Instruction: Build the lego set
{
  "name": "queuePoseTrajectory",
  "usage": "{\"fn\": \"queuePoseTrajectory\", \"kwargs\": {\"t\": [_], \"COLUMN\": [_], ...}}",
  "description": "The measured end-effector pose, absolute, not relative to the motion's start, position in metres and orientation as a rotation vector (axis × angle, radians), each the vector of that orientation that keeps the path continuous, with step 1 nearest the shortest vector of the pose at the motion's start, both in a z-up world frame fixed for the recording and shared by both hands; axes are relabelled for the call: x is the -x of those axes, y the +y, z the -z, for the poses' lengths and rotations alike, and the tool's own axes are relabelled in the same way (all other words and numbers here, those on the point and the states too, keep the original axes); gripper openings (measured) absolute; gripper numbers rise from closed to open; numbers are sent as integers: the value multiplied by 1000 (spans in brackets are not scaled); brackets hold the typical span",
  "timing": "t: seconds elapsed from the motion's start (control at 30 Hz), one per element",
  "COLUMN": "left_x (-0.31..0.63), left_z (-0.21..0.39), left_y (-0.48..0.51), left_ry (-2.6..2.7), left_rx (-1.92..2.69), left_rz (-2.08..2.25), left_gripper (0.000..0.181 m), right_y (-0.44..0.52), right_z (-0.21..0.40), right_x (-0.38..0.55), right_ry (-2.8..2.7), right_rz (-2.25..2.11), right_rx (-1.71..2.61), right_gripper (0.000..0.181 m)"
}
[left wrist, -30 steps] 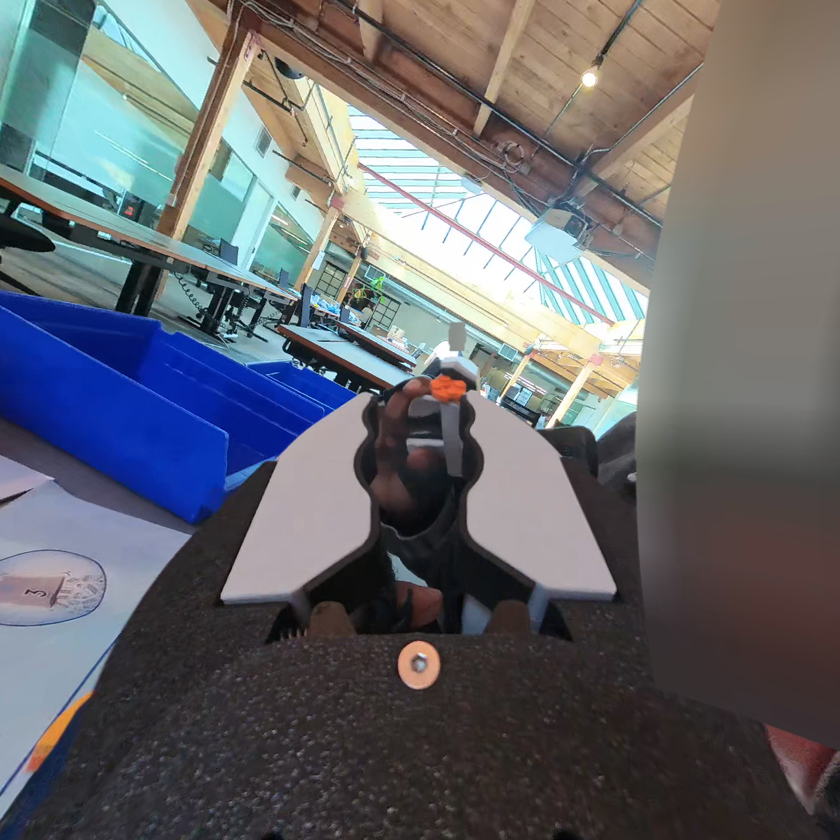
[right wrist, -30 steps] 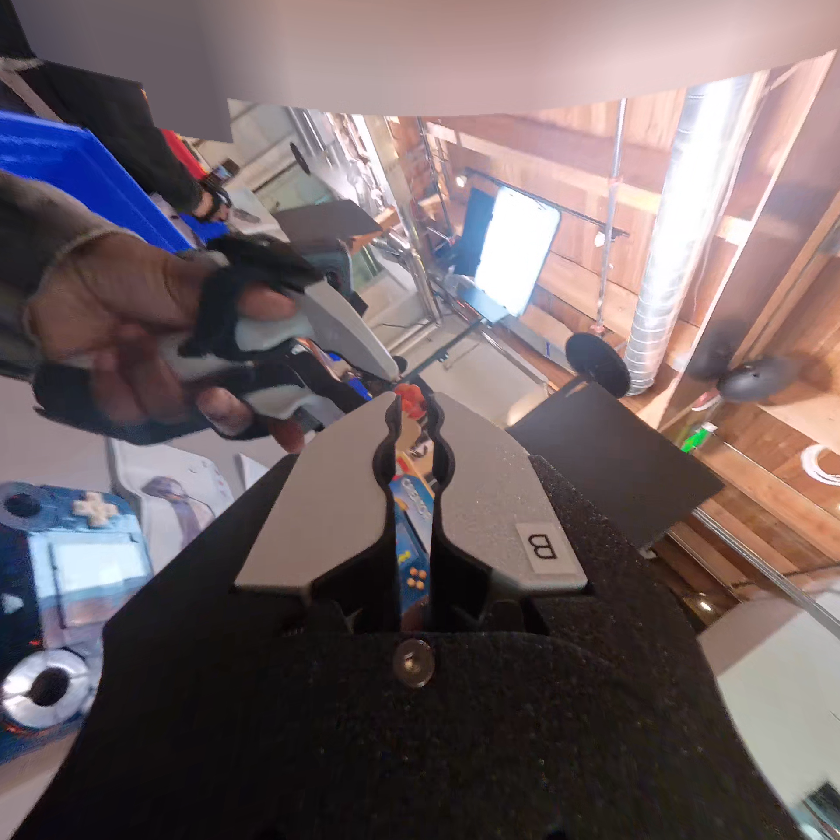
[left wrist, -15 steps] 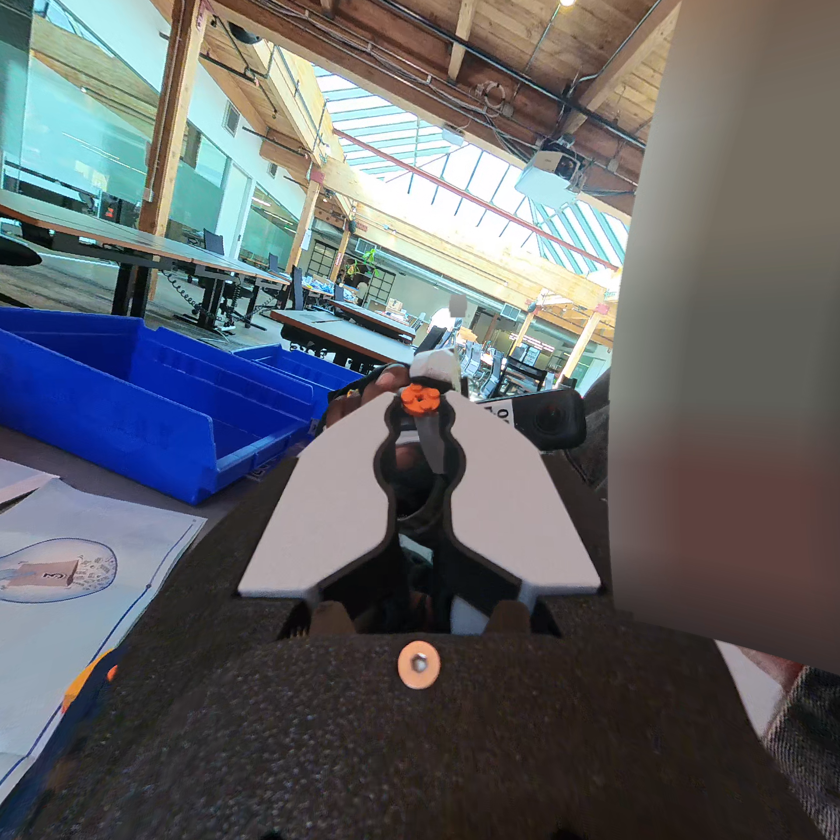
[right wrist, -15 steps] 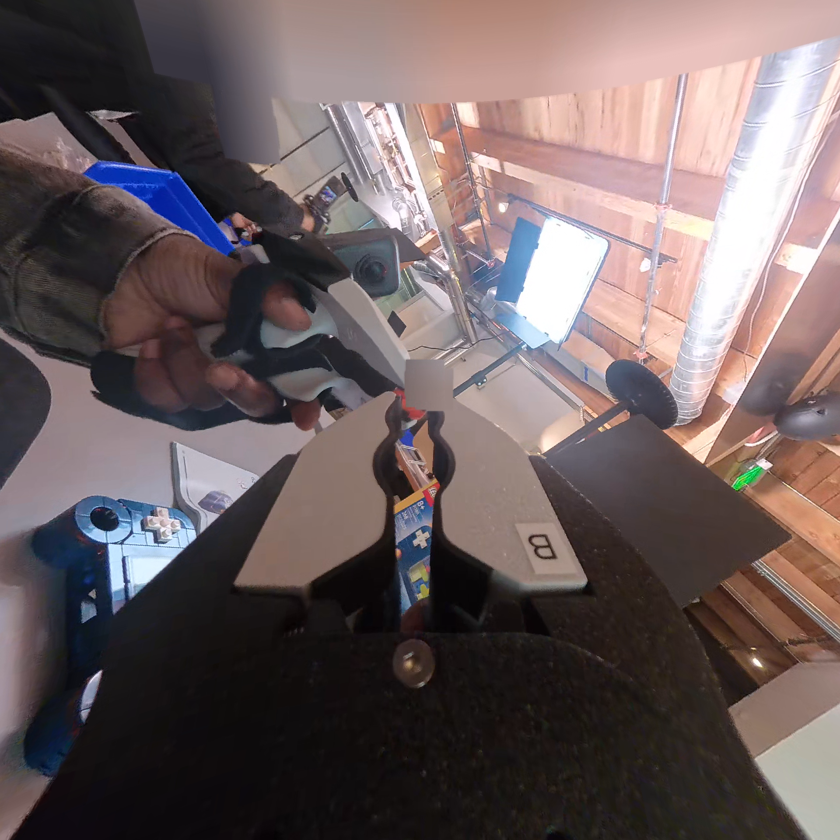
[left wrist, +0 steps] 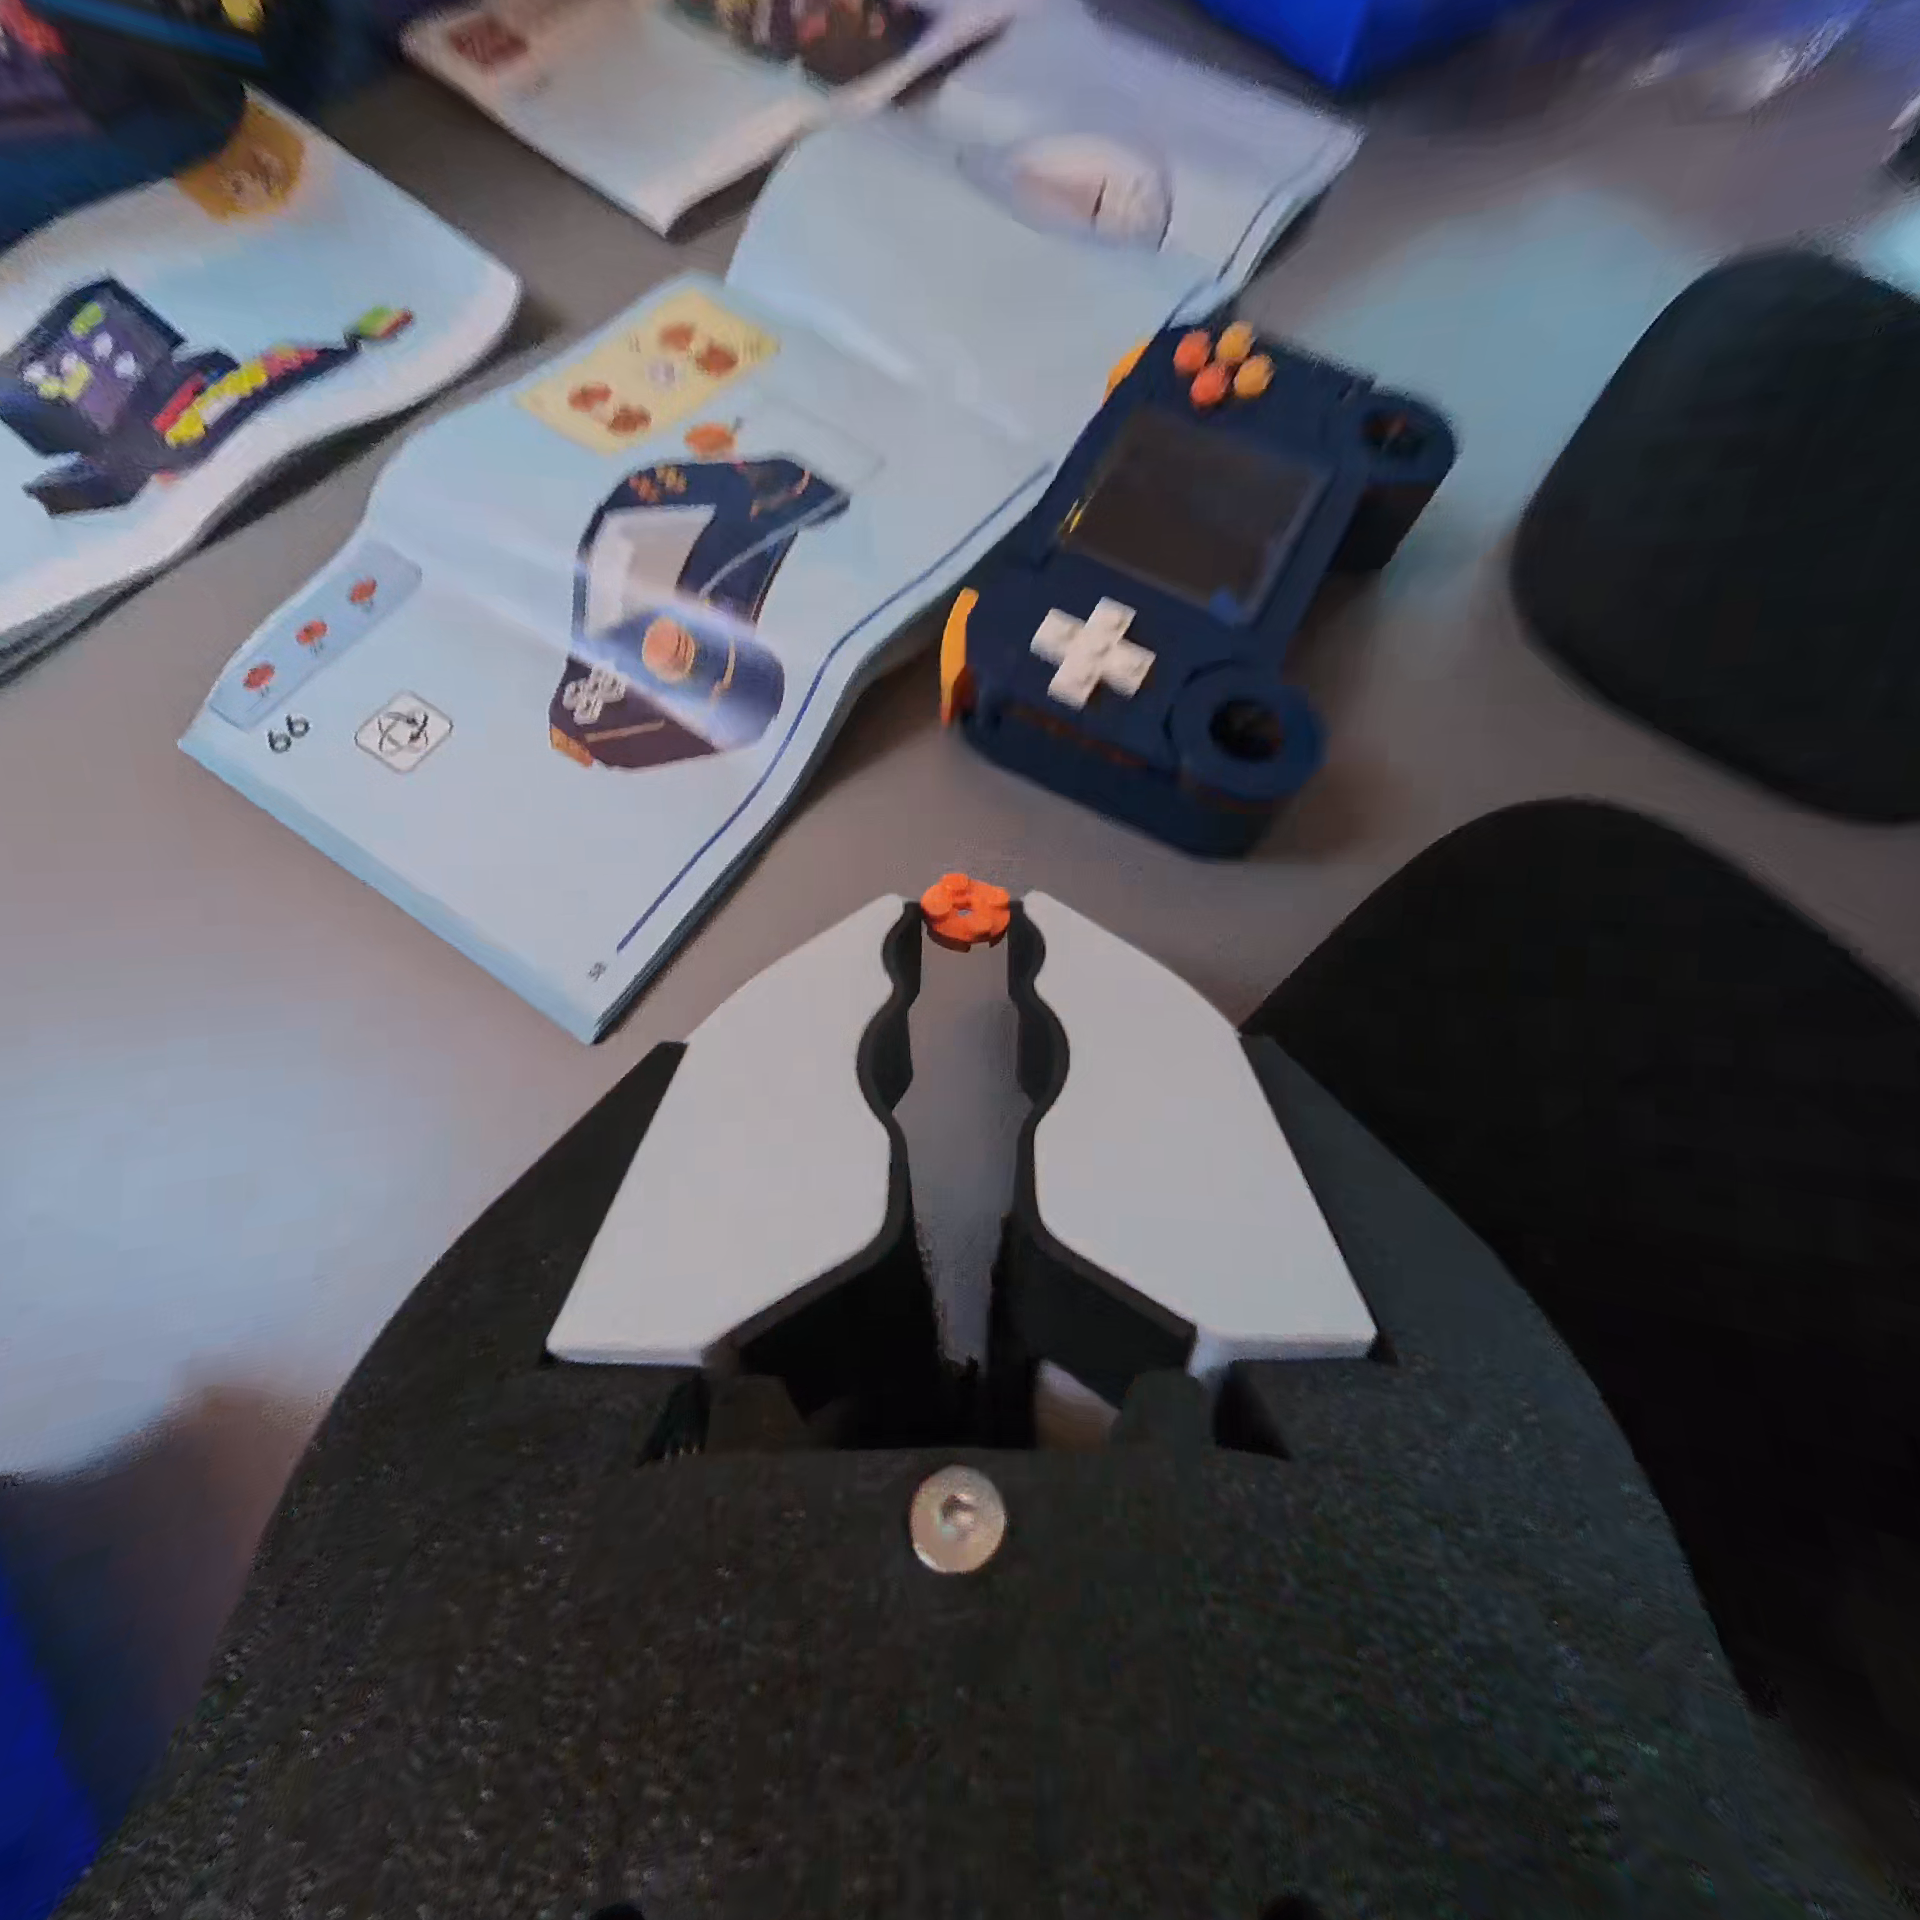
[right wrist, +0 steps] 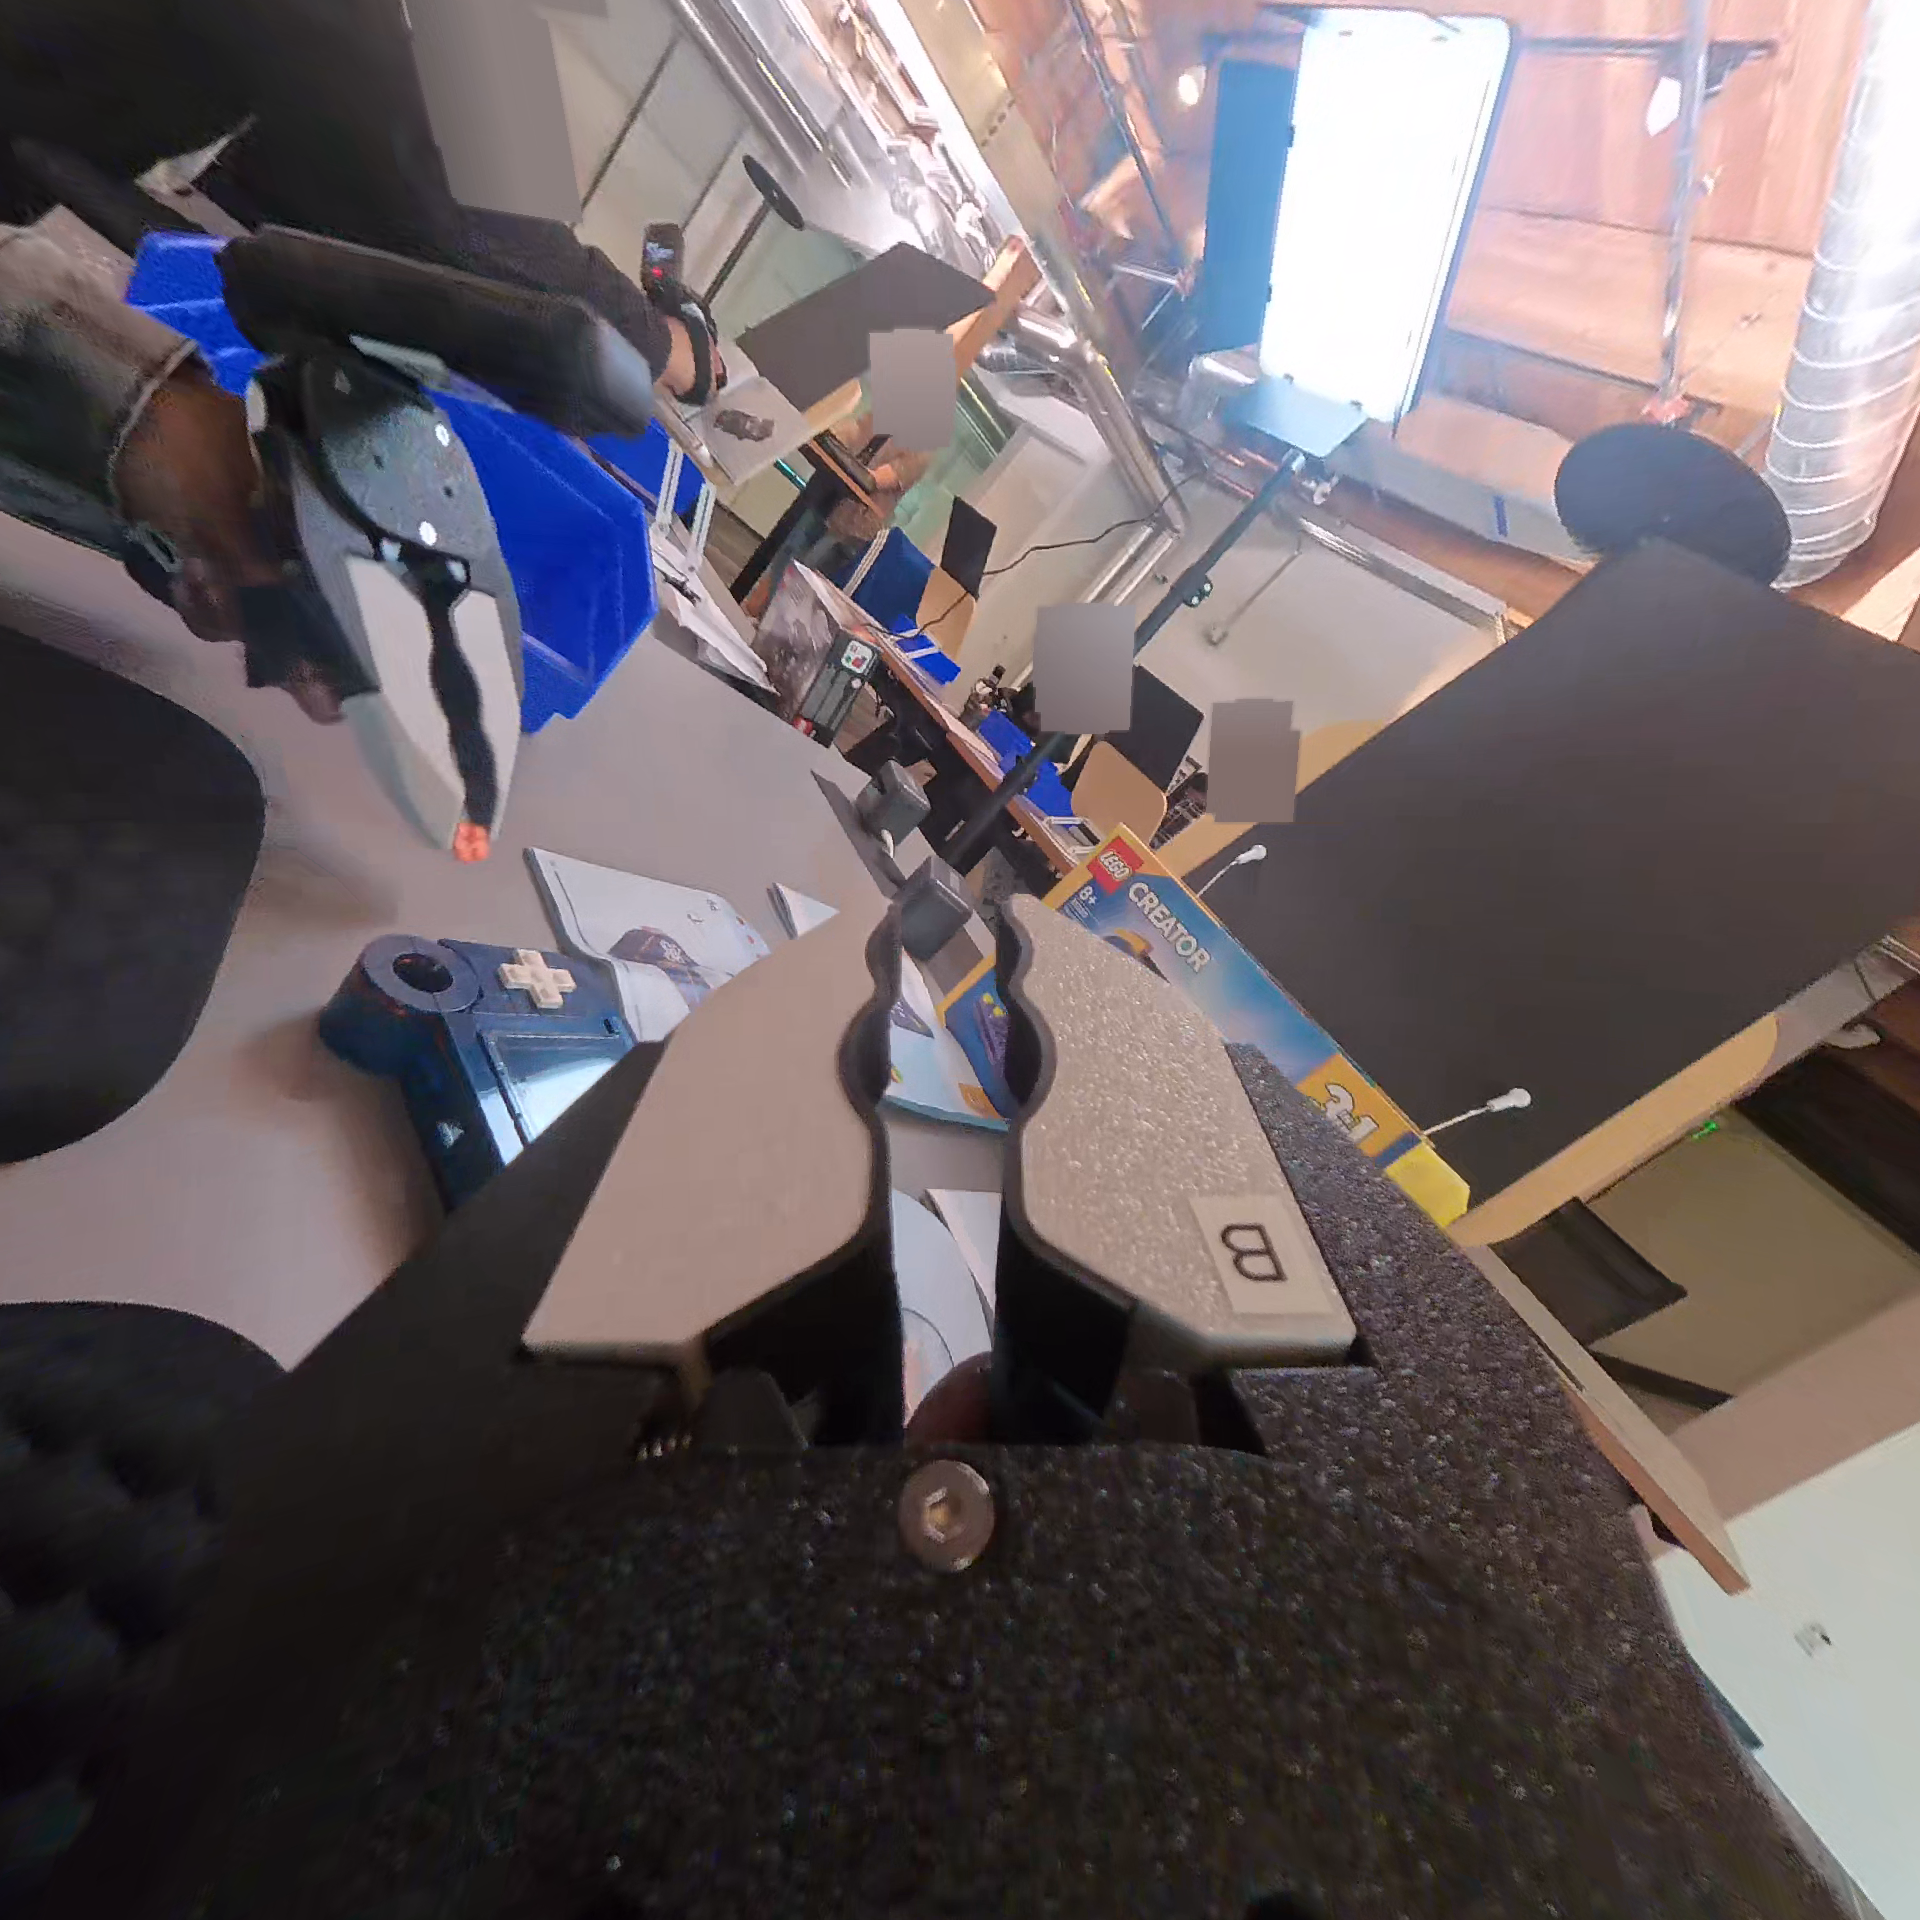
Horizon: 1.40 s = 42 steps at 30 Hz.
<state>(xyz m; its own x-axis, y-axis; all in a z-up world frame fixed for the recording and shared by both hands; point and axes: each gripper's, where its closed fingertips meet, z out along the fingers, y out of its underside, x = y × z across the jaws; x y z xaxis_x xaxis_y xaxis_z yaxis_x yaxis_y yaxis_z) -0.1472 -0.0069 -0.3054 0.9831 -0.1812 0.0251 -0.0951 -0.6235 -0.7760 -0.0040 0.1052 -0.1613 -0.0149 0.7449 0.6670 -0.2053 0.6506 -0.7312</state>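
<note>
My left gripper is shut on a small orange round lego piece and holds it above the grey table, short of the dark blue handheld-console model. The model has a white cross pad and orange studs on top. In the right wrist view the left gripper hangs tip-down over the model, the orange piece at its tip. My right gripper is empty, its jaws a narrow gap apart, to the right of the model.
An open instruction booklet lies left of the model, with more booklets beyond. Black foam pads lie right of the model. A lego box and blue bins stand on the table. The grippers' ends are close to 25 centimetres from one another.
My left gripper has swung from pointing up at the ceiling to pointing down at the table, still holding the orange piece. The two grippers have moved apart. The right view has tilted toward the table.
</note>
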Motion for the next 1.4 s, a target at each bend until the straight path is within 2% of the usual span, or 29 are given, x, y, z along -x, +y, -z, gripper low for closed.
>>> {"fn": "queuePoseTrajectory", "kwargs": {"t": [0.27,0.47,0.57,0.63,0.7,0.73,0.83,0.97,1.07,1.17,1.4], "left_x": [150,151,163,176,187,192,194,195,192,190,194], "left_z": [336,336,326,297,252,229,190,199,208,216,220], "left_y": [-10,-14,-11,1,10,8,-8,-1,6,12,12], "left_ry": [205,190,141,82,-10,-84,-190,-104,-43,-9,-40], "left_rx": [2376,2394,2355,2163,1846,1661,1282,1364,1423,1469,1481], "left_rz": [116,119,28,-123,-278,-336,-464,-686,-737,-753,-705], "left_gripper": [16,29,38,47,49,49,45,45,44,42,41], "right_y": [127,160,196,228,260,276,324,351,365,371,371], "right_z": [159,155,153,165,180,187,202,242,279,306,330], "right_x": [-14,-43,-67,-88,-115,-127,-140,-147,-161,-179,-181], "right_ry": [-1379,-1394,-1494,-1643,-1805,-1892,-2070,-2399,-2576,-2589,-2490], "right_rz": [-732,-848,-984,-985,-848,-736,-429,-200,91,372,483], "right_rx": [558,775,1066,1408,1731,1836,1962,2135,2263,2430,2544], "right_gripper": [15,21,31,46,59,59,39,25,26,36,35]}}
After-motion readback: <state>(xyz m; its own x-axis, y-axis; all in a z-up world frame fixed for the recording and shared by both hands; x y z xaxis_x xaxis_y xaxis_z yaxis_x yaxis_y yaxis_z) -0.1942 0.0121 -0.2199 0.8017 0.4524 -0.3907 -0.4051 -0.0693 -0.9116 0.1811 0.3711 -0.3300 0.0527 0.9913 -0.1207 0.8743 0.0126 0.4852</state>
